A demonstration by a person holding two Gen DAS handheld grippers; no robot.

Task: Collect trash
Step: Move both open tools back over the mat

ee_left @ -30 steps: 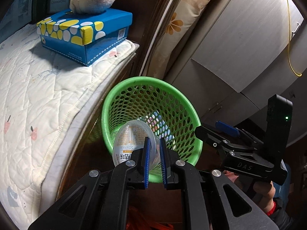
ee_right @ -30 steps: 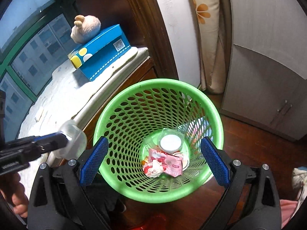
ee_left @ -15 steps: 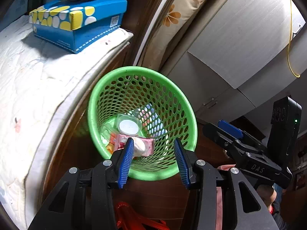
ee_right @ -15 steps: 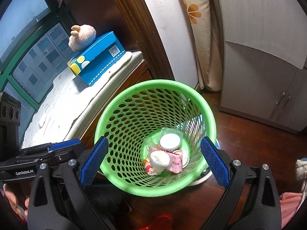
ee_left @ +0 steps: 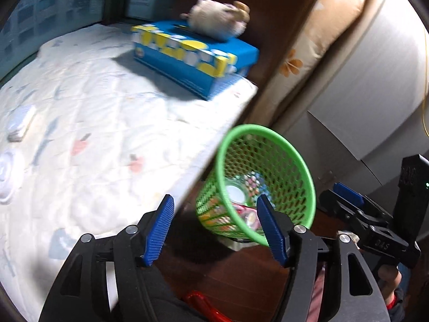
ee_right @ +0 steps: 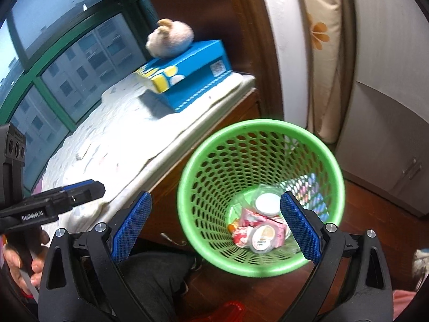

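— What do the tongs show?

— The left gripper (ee_left: 217, 225) has its blue pads spreading apart with nothing between them. The right gripper (ee_right: 217, 225) stands wide and empty, framing the green mesh basket (ee_right: 261, 128).

— And the trash?

— At the basket's bottom: a pink wrapper (ee_right: 250, 221) and round lidded cups (ee_right: 264, 237), one white lid (ee_right: 268, 204) facing up.

— The surroundings?

— The basket stands on a dark wood floor (ee_right: 367, 201), just beside a white quilted pad (ee_left: 80, 134). A blue tissue box (ee_left: 193, 56) sits on the pad's far end, a plush toy (ee_left: 217, 21) on top.
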